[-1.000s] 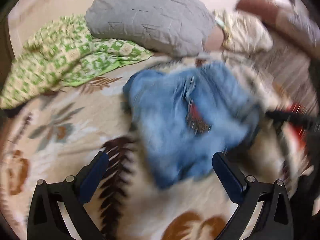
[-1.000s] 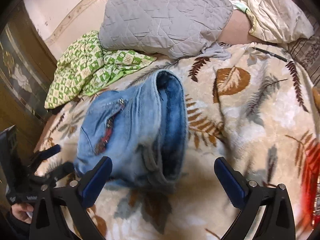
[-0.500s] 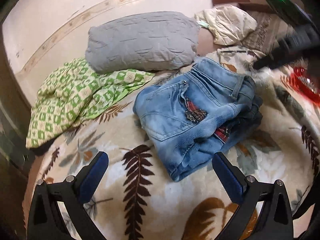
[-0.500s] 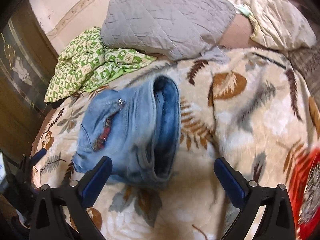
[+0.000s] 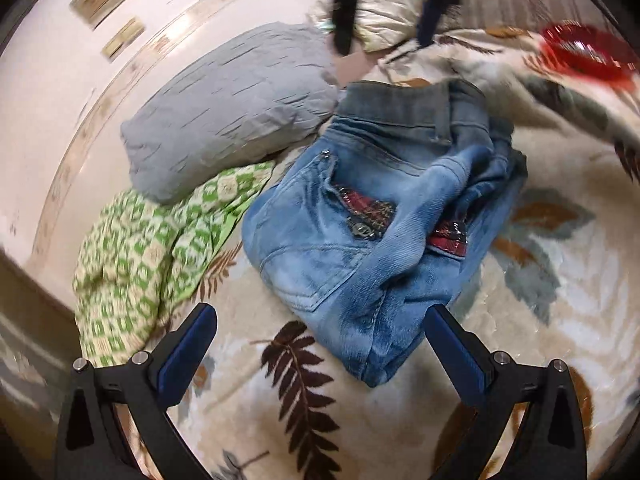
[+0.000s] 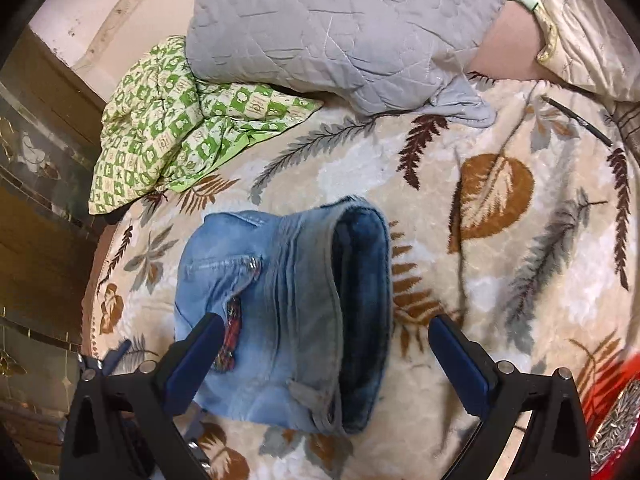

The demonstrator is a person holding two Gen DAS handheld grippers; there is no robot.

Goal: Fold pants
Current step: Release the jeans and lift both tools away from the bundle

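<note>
The blue jeans [image 5: 372, 216] lie folded in a thick bundle on the leaf-patterned blanket [image 5: 560, 288], with red plaid pocket trim showing. In the right wrist view the jeans [image 6: 288, 308] lie with the waistband opening facing right. My left gripper [image 5: 320, 344] is open and empty, just short of the bundle's near edge. My right gripper [image 6: 320, 352] is open and empty, above the bundle with its fingers astride it. The right gripper also shows blurred at the top of the left wrist view [image 5: 384, 4].
A grey quilted pillow [image 6: 340, 24] and a green checked cloth [image 6: 180, 120] lie behind the jeans. A cream pillow [image 6: 588, 28] is at the back right. A red object [image 5: 584, 56] lies on the blanket to the right. A dark wooden cabinet [image 6: 36, 200] stands left.
Both grippers have drawn back from the folded jeans and stayed open. The left camera rose and tilted; the right gripper moved over the bundle so the jeans sit lower in its view.
</note>
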